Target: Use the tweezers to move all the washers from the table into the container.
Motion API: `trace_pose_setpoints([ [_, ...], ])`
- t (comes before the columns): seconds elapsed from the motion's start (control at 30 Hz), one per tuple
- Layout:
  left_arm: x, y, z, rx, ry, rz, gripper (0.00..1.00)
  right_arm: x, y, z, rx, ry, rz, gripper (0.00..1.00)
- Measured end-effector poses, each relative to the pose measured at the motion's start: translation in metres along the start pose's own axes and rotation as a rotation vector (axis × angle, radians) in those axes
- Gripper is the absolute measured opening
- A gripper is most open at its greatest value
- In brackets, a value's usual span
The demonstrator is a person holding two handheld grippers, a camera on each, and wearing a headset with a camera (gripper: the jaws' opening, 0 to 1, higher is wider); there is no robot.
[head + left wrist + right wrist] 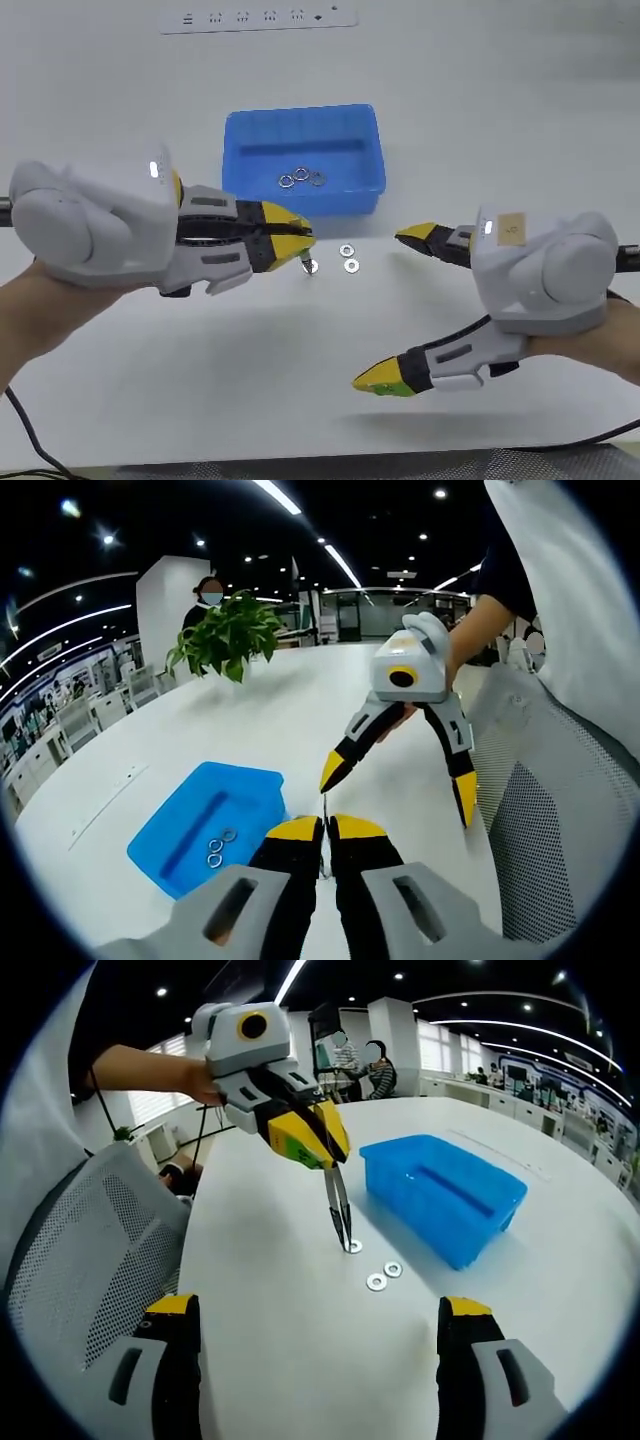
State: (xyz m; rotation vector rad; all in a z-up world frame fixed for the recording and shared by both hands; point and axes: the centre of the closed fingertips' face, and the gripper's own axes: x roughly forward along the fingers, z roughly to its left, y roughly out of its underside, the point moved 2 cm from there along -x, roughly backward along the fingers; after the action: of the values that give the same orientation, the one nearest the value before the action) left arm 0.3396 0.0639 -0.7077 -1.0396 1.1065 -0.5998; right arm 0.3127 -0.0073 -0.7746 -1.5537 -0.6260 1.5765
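My left gripper (300,238) is shut on slim metal tweezers (338,1205), which point down at the white table. Their tips meet a washer (352,1247) lying on the table, also seen at the tips in the head view (311,266). Two more washers (349,258) lie just right of it, in front of the blue container (303,150). Three washers (301,178) lie inside the container. My right gripper (385,308) hovers at the right, open wide with nothing between its jaws. In the left gripper view the tweezers (323,815) stick out between the shut jaws.
A white power strip (258,17) lies at the table's far edge. A mesh office chair (90,1250) stands beside the table. A potted plant (228,635) stands on the table far off, with people seated beyond. The table's near edge (330,462) runs below the grippers.
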Motion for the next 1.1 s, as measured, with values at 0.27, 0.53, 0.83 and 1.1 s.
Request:
trace_pose_setpoints([
  [0.27,0.002,0.002,0.004,0.01,0.031,0.034,0.07,0.006,-0.003,0.003,-0.005,-0.015,0.0,1.0],
  [0.53,0.001,0.003,0.004,0.001,0.039,0.046,0.07,0.013,-0.014,0.001,-0.022,-0.025,-0.025,0.92],
  [0.83,0.002,0.003,0.001,-0.014,0.045,0.042,0.07,0.036,-0.027,-0.006,-0.028,-0.061,-0.017,0.62],
  [1.1,0.0,0.005,0.0,-0.026,0.062,0.049,0.07,0.052,-0.045,-0.019,-0.094,-0.06,-0.017,0.34],
])
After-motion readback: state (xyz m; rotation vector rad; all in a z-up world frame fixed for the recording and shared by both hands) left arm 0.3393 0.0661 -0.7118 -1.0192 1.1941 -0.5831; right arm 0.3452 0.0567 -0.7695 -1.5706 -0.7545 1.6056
